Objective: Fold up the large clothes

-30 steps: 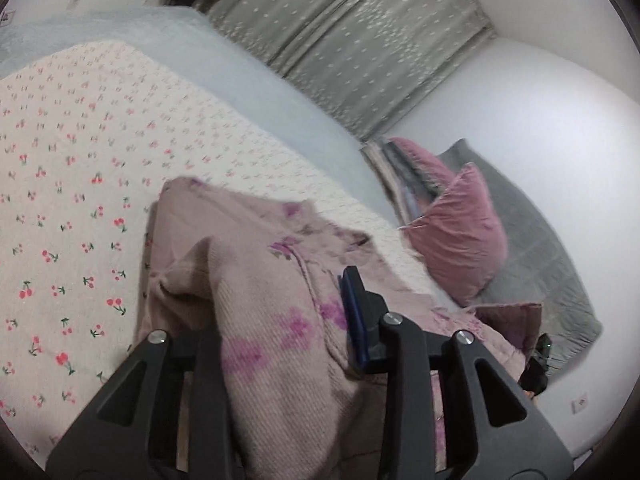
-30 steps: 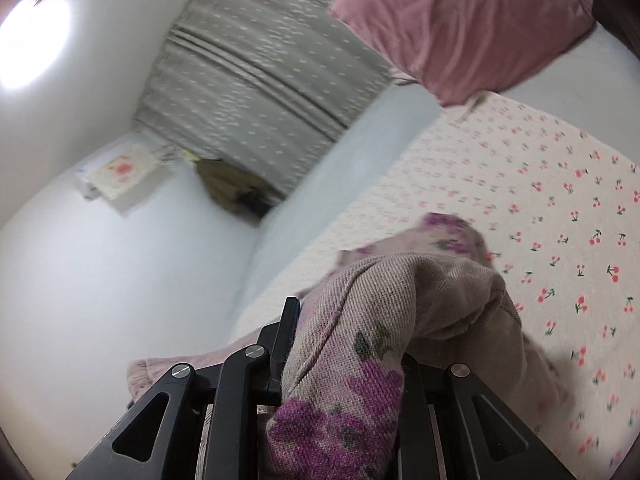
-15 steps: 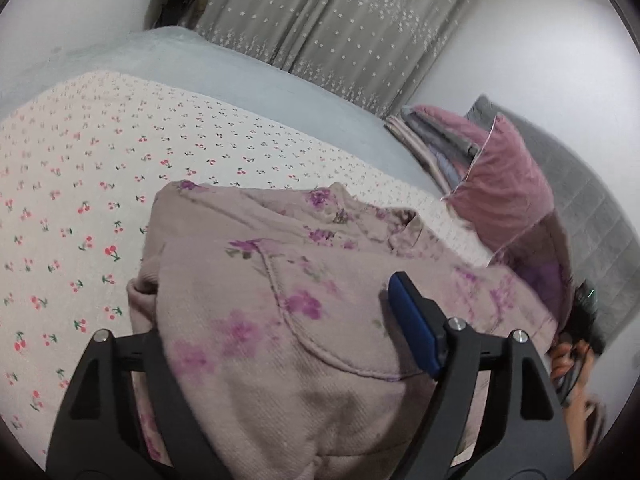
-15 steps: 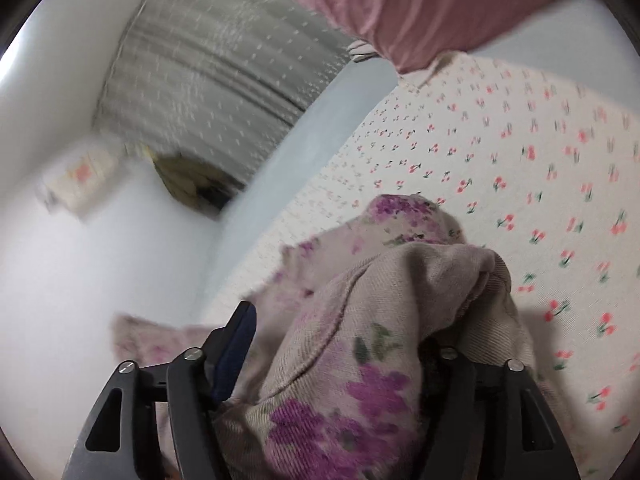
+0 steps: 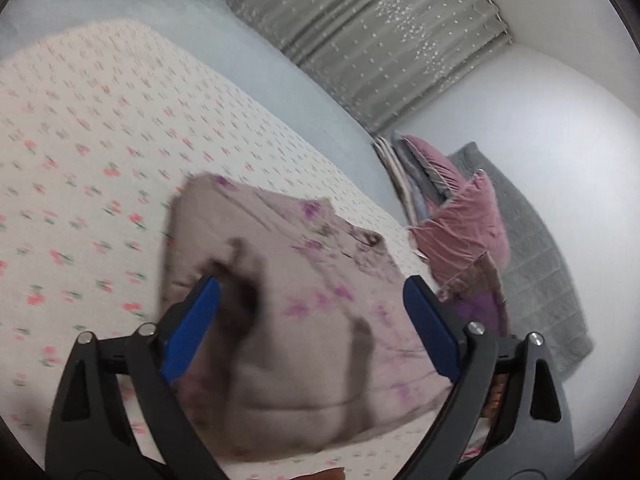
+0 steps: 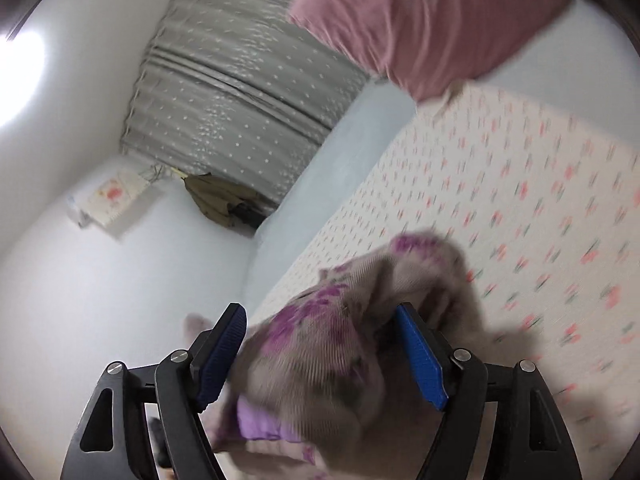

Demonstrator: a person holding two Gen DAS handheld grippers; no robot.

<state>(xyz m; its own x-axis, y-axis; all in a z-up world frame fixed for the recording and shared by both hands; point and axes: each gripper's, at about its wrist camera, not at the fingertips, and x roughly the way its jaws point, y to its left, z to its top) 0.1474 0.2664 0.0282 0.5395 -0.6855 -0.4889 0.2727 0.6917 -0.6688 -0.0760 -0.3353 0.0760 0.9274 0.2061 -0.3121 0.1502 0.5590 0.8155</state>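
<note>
A dusty-pink garment with purple flowers (image 5: 296,300) lies folded on the cherry-print bedspread (image 5: 80,160). My left gripper (image 5: 312,292) is open above it, its blue pads wide apart and holding nothing. In the right wrist view the same garment (image 6: 332,344) lies bunched between and below the jaws. My right gripper (image 6: 320,320) is open, and the cloth sits loose between its blue pads. Both views are motion-blurred.
Pink cushions (image 5: 464,228) and a grey quilted pillow (image 5: 532,264) lean on the wall at the bed's head. A pink cushion (image 6: 424,20) fills the top of the right view. Grey curtains (image 5: 380,40) hang behind. A pale blue sheet (image 5: 256,64) borders the bedspread.
Both grippers have opened and let go of the garment. It has dropped onto the bedspread in a flatter folded shape, and both grippers have pulled back from it.
</note>
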